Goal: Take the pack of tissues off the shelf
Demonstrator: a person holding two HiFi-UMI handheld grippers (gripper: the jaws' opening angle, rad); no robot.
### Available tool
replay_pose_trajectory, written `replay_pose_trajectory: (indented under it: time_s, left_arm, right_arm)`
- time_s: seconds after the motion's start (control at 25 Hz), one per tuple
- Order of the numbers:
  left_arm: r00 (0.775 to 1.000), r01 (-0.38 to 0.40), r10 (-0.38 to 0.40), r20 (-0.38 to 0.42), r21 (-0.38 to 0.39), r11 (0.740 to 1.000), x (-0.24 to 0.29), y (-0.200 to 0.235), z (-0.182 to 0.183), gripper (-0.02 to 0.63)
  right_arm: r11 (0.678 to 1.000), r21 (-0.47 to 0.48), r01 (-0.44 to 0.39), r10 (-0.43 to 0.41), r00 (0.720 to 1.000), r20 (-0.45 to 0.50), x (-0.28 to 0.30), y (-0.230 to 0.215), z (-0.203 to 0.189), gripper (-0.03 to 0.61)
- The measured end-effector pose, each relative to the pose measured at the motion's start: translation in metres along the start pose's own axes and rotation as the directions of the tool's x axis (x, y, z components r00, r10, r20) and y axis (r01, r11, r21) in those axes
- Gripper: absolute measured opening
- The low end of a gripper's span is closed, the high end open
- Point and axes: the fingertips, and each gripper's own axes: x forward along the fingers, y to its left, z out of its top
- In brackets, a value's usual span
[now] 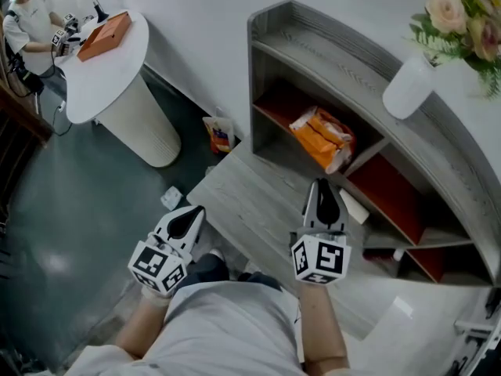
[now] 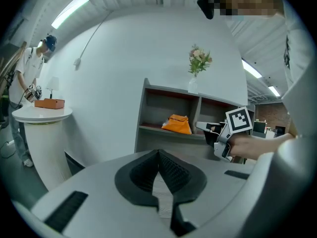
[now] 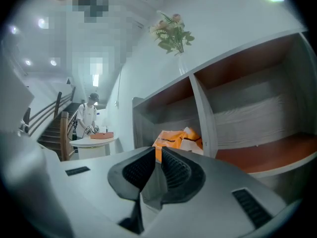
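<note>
Right gripper [image 1: 322, 188] is held out toward the grey shelf [image 1: 274, 34]. Its jaws are only a sliver apart at the tips, with nothing between them. The left gripper [image 1: 188, 224] hangs lower and further back over the wooden platform [image 1: 250, 202], jaw tips pressed together and empty.

The pack of tissues [image 1: 322, 138] lies on the board of the left-hand compartment, up against the divider. It lies flat, and from overhead its long axis runs along the shelf board, with a crumpled whitish end nearest the divider. It sits just ahead of the right gripper's tips, not touching them.

Only the left gripper view shows the right gripper side-on, with its marker cube, level with that board. In the right gripper view the jaws cover the lower part of the pack, leaving an orange strip in the slit and a bulge beside it. That view alone takes in a staircase behind the person [image 1: 27, 22] at the round white table [image 1: 102, 84], where an orange box [image 1: 104, 36] sits.

A white vase [image 1: 407, 88] of flowers [image 1: 462, 14] stands on the shelf top. The print on the pack is too small to read, and the overhead view cuts off the lower right compartments
</note>
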Motion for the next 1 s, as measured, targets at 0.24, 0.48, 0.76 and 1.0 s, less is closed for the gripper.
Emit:
replay_pose_trajectory:
  time_s: [0.24,0.48,0.76,1.0]
  left_arm:
    - [0.997,0.081,-0.081,-0.004,0.023,0.996,0.024,0.012,0.018,0.017]
    - [0.988,0.157,-0.156,-0.011,0.045,0.987,0.051,0.015,0.030,0.017]
    - [0.982,0.188,-0.187,-0.025,0.053,0.981,0.074,0.027,0.033,0.017]
    - [0.981,0.191,-0.189,-0.034,0.048,0.980,0.086,0.036,0.036,0.017]
  right_arm:
    - [0.993,0.006,0.121,-0.121,0.993,-0.005,0.008,-0.020,0.011,0.025]
    - [0.984,-0.031,0.175,-0.176,0.983,-0.055,0.030,-0.033,0.007,0.094]
    - [0.975,-0.061,0.213,-0.219,0.970,-0.109,0.057,-0.044,-0.002,0.101]
    - [0.972,-0.076,0.224,-0.234,0.958,-0.166,0.073,-0.048,-0.015,0.101]
